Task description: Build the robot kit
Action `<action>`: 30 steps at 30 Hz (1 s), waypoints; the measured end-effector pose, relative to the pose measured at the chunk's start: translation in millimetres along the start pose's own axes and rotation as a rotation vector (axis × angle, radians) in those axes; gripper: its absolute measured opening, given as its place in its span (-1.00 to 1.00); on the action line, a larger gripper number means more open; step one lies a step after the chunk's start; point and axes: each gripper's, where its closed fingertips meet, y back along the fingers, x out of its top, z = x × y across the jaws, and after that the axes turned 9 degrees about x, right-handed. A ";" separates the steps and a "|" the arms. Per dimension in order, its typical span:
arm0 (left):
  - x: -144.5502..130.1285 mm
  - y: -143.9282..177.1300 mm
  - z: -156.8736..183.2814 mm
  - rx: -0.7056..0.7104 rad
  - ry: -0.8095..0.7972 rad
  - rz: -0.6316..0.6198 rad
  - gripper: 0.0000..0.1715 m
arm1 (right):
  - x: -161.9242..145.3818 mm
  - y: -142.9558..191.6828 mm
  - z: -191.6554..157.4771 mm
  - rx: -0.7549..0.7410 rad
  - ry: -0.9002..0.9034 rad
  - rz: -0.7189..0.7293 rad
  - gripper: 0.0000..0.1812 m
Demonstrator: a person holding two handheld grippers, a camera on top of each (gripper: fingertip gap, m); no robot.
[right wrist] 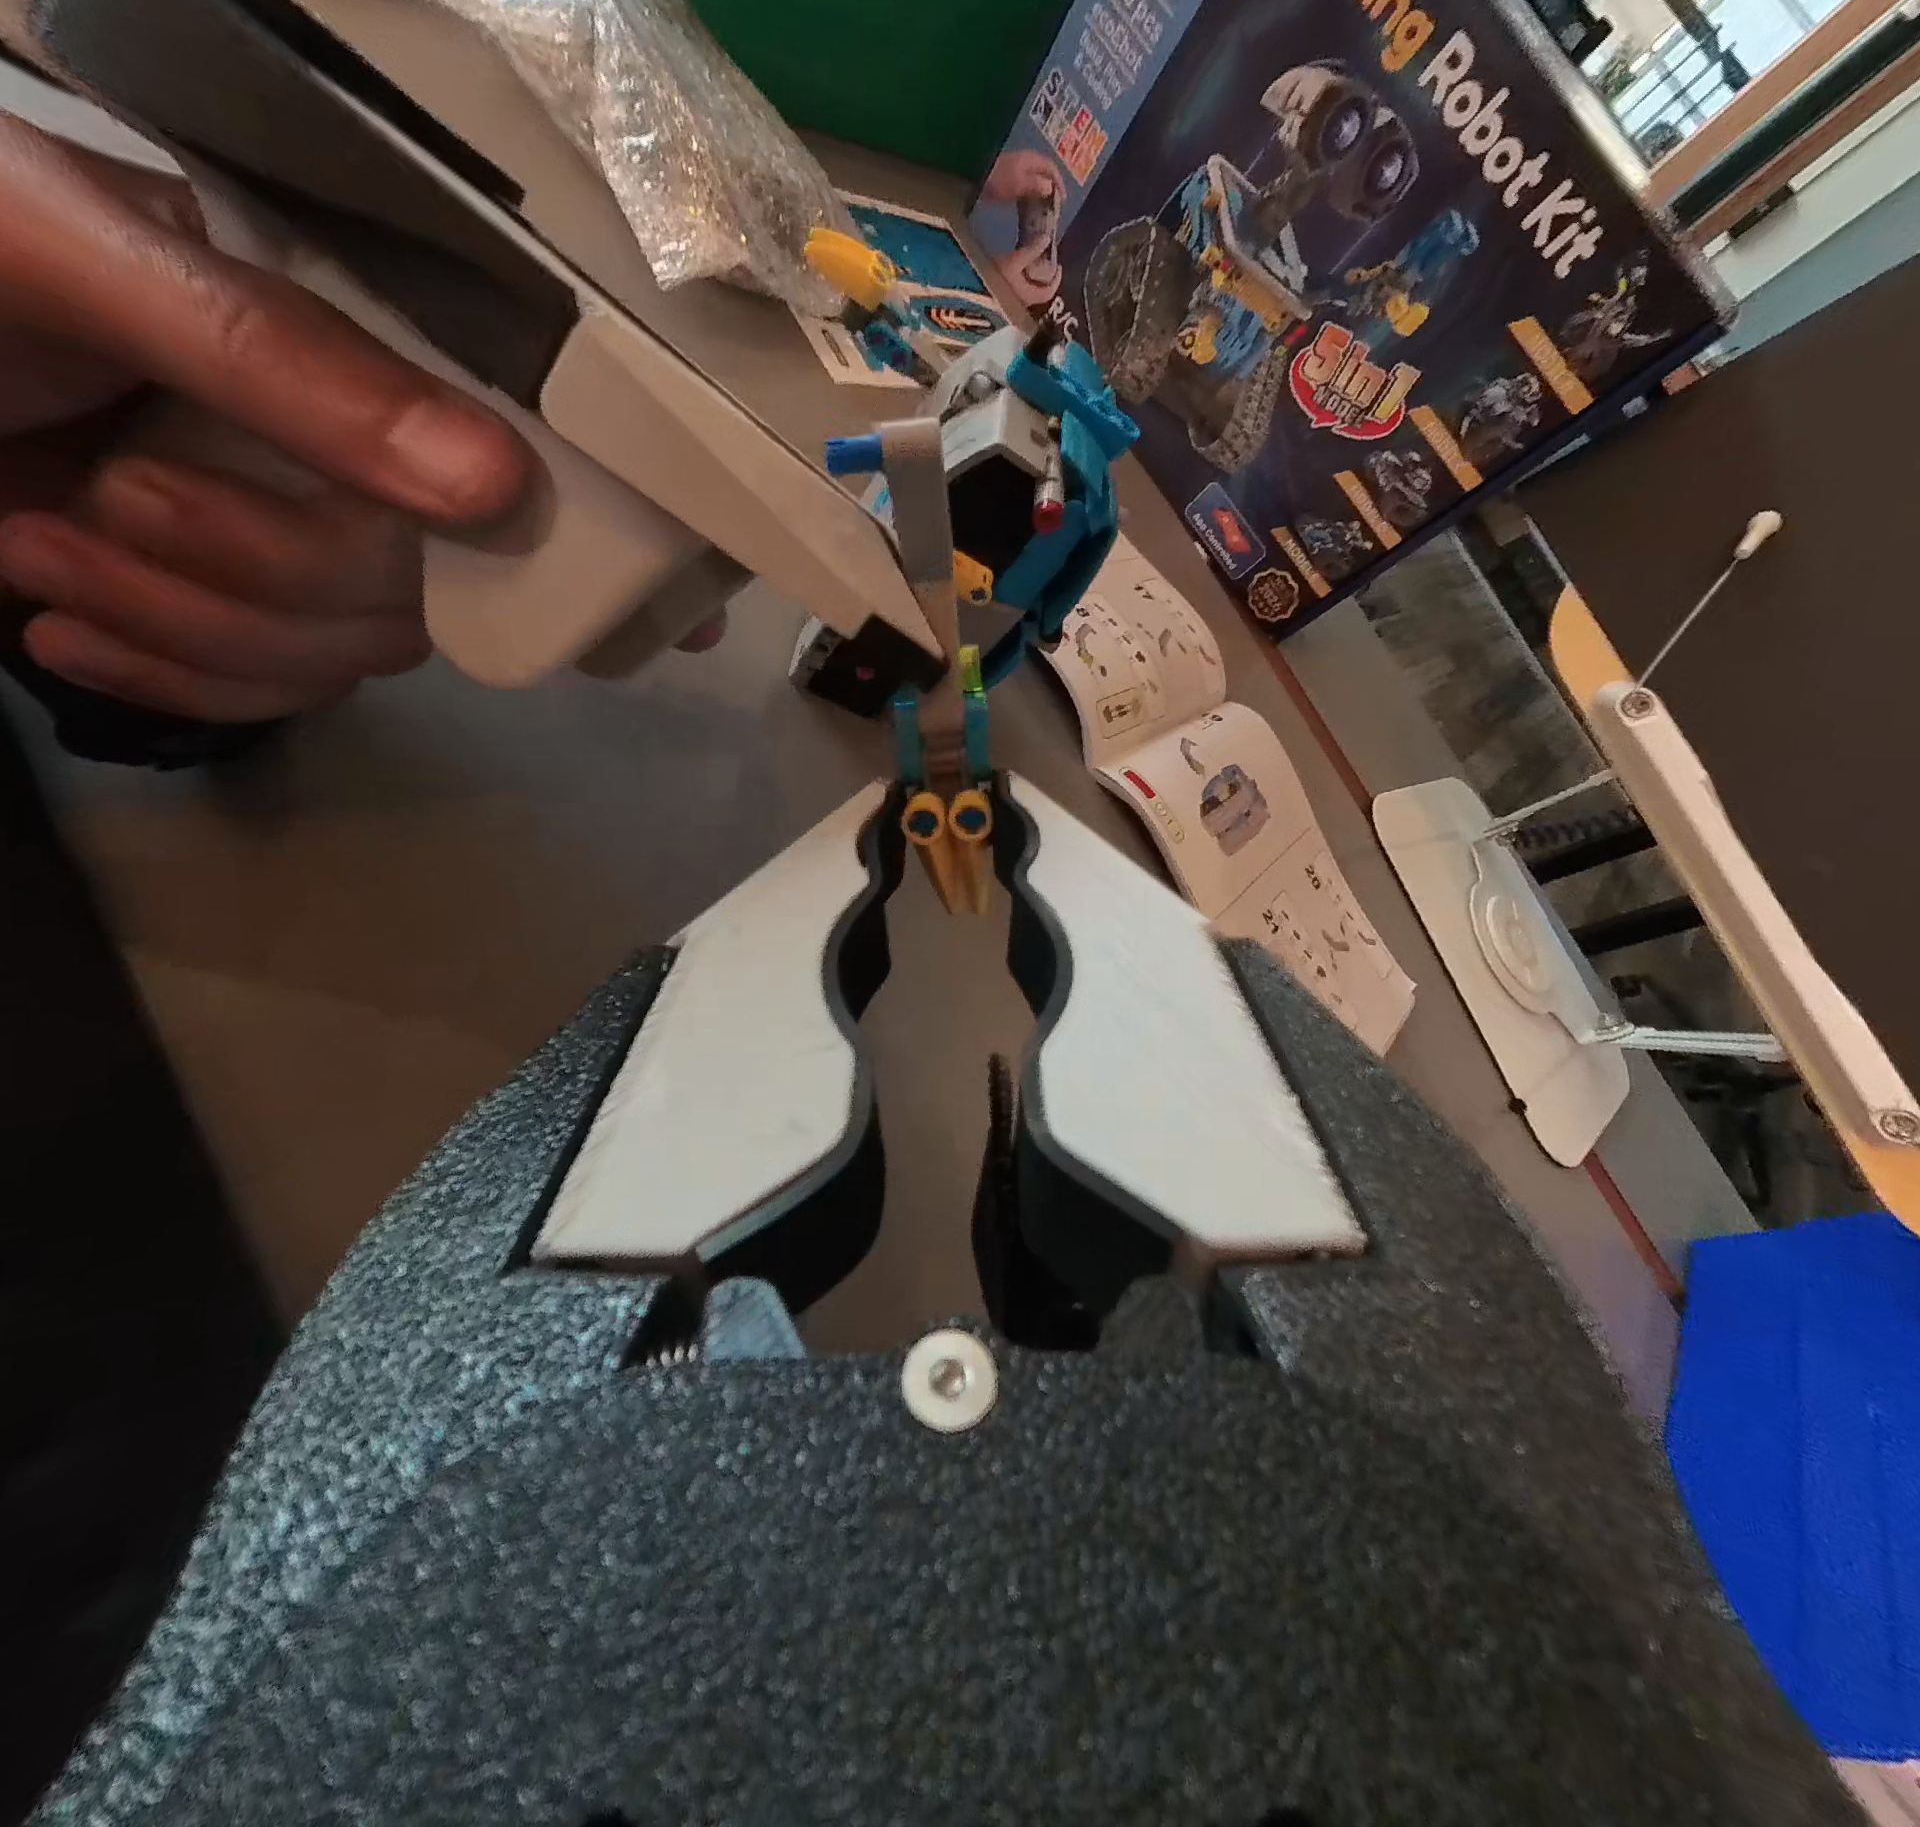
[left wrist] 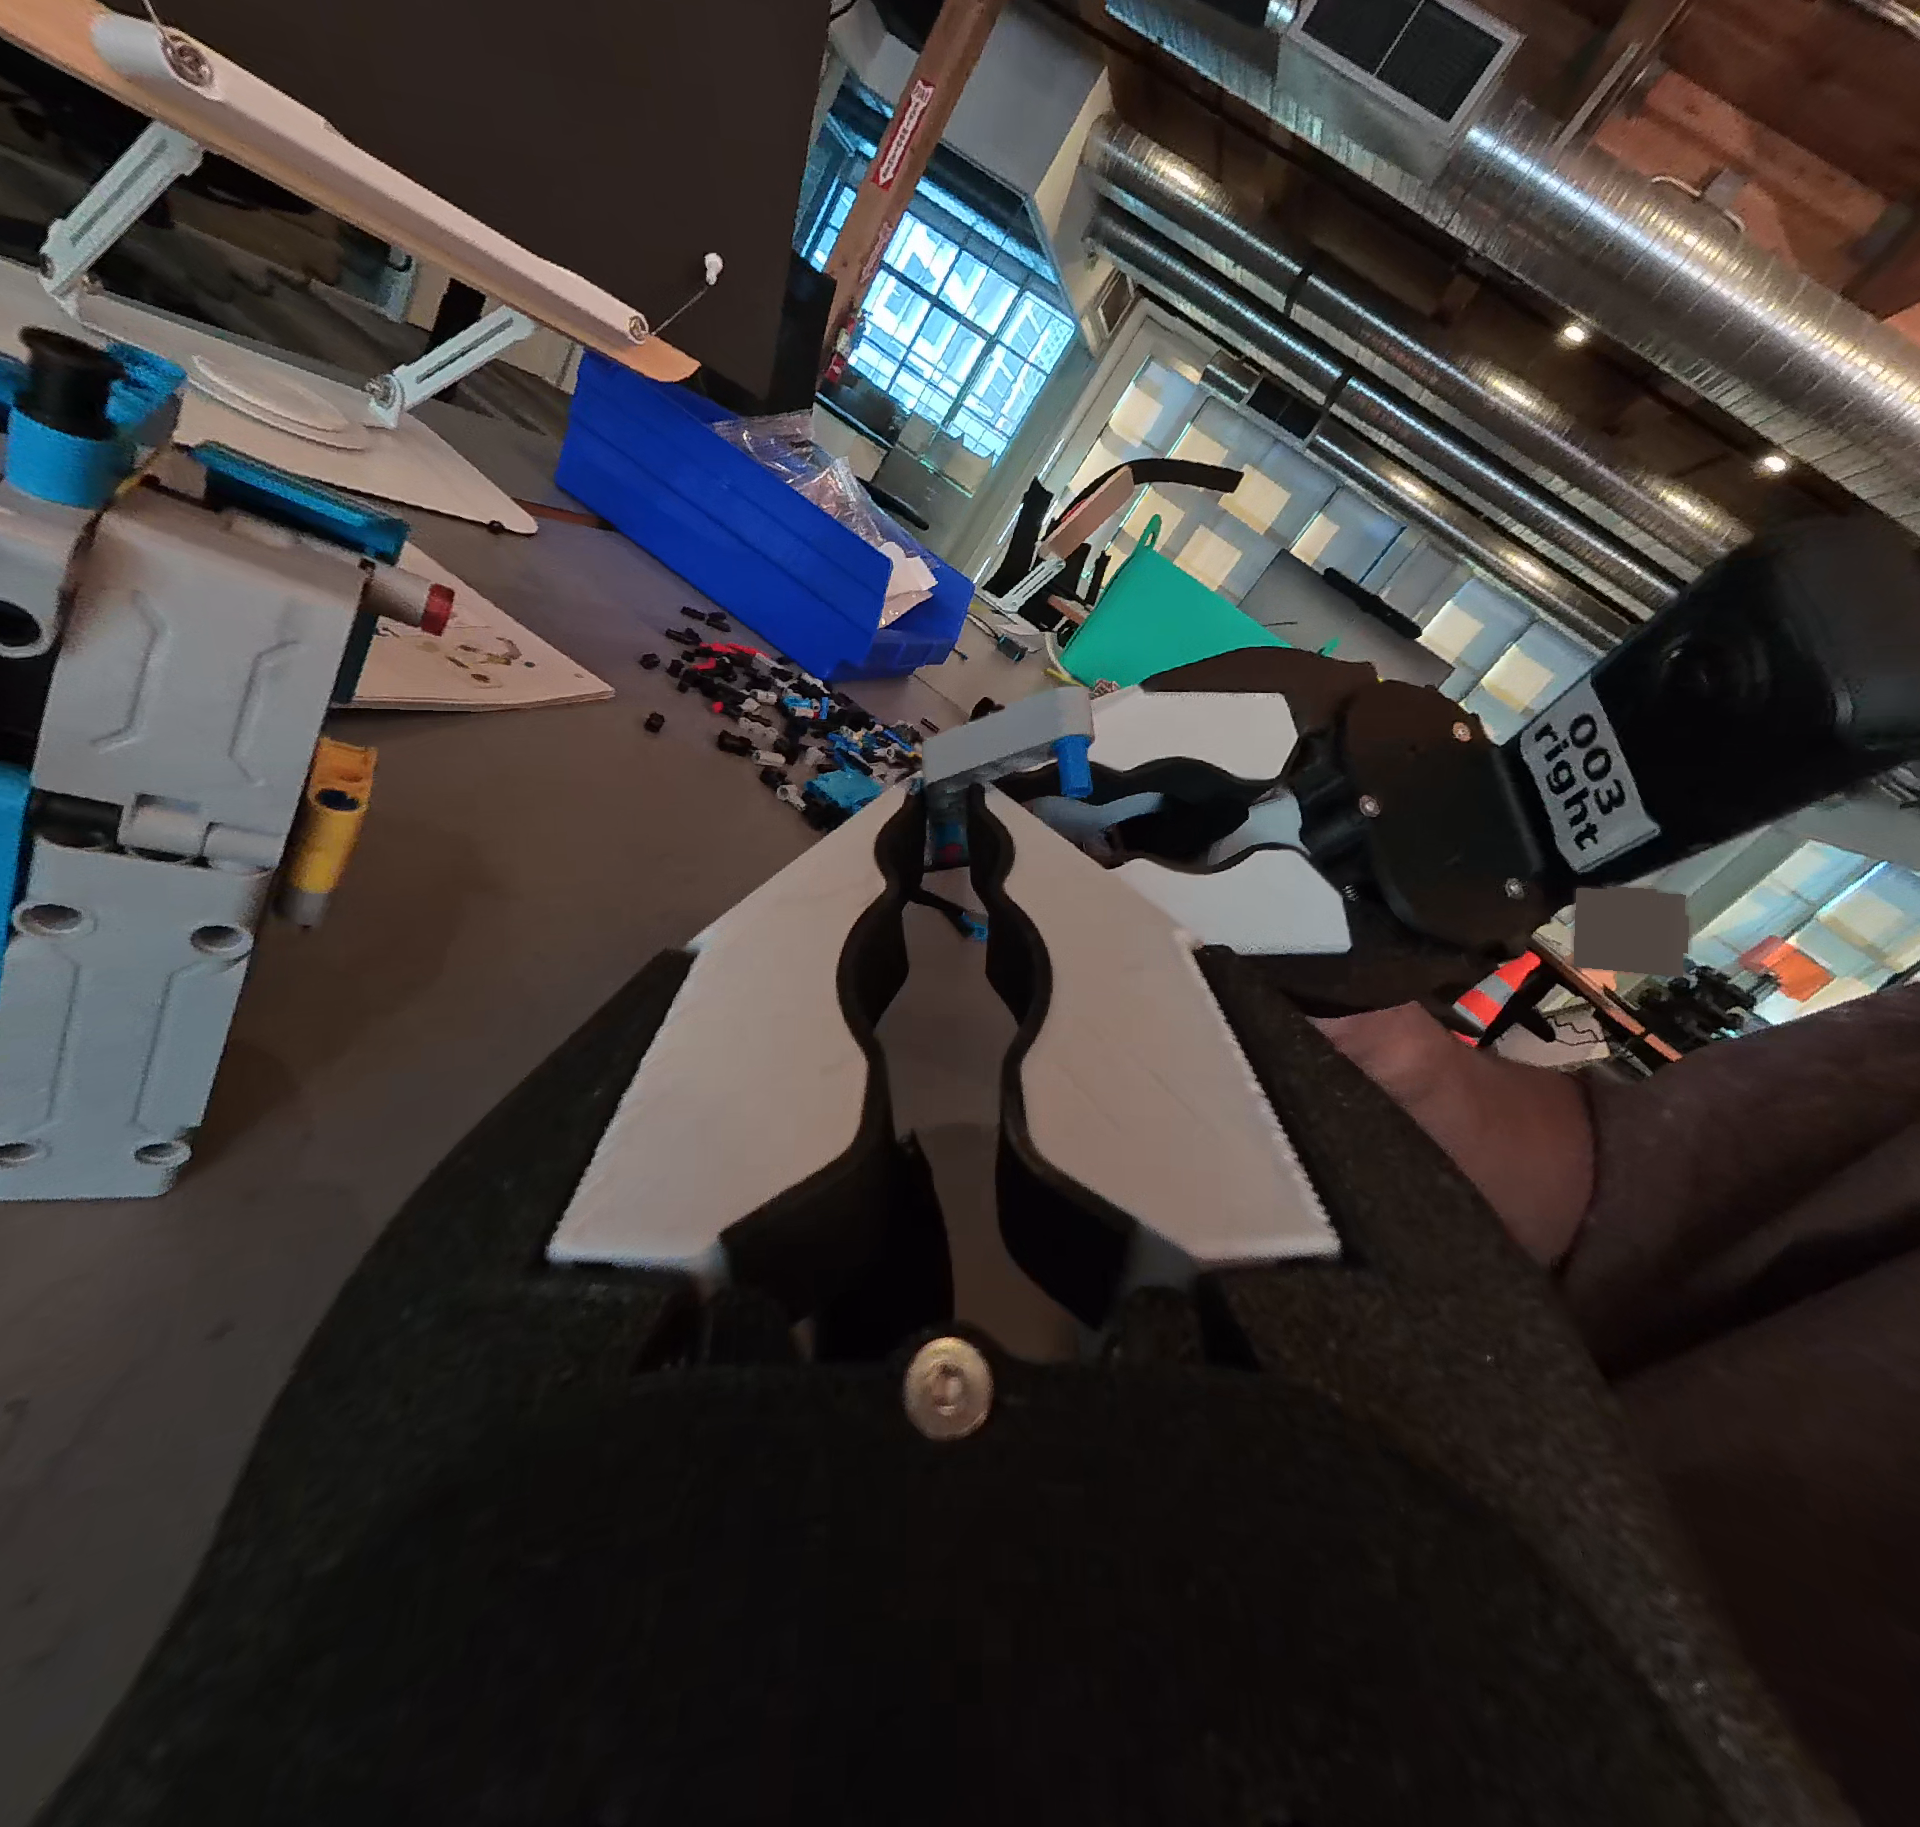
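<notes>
A small brick assembly is held between both grippers above the table. It has a grey beam (right wrist: 921, 510) with a blue pin (right wrist: 852, 451), teal links (right wrist: 908, 738) and a yellow two-hole piece (right wrist: 943, 827). My right gripper (right wrist: 941, 821) is shut on the yellow end. My left gripper (right wrist: 914, 647) comes in from the upper left, held by a hand (right wrist: 208, 427), and is shut on the grey beam's lower end. In the left wrist view my left gripper (left wrist: 943, 813) pinches the assembly below the grey beam (left wrist: 1003, 738), and the right gripper (left wrist: 1081, 811) meets it from the right.
A half-built grey and blue robot (left wrist: 145, 790) stands at the left, with a yellow part (left wrist: 332, 821), a pile of small parts (left wrist: 790, 712), a blue bin (left wrist: 748, 530) and a green tub (left wrist: 1164, 614). The kit box (right wrist: 1351, 271) and an open instruction booklet (right wrist: 1195, 790) lie behind.
</notes>
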 end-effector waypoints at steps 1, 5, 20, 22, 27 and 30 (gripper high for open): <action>-0.3 -0.2 -0.7 0.001 0.005 -0.002 -0.92 | -0.8 -0.7 0.1 -0.006 0.009 -0.004 -0.82; -0.5 -0.1 -3.0 0.008 0.016 -0.004 -0.92 | -1.4 -3.1 -0.1 -0.027 0.029 -0.013 -0.82; -0.4 -0.7 -6.0 0.035 0.001 -0.001 -0.92 | 0.0 -8.7 -3.7 0.026 -0.041 0.009 -0.74; -1.7 -1.6 -4.9 0.031 0.000 -0.007 -0.92 | 1.5 -11.0 -4.7 0.031 -0.053 0.008 -0.70; -2.4 -1.5 -2.5 0.007 0.022 -0.013 -0.92 | 1.1 -8.8 -3.1 0.050 -0.060 0.010 -0.82; -6.4 -3.5 -4.2 0.045 -0.026 -0.032 -0.92 | -4.0 -10.4 -6.0 0.098 -0.124 0.016 -0.81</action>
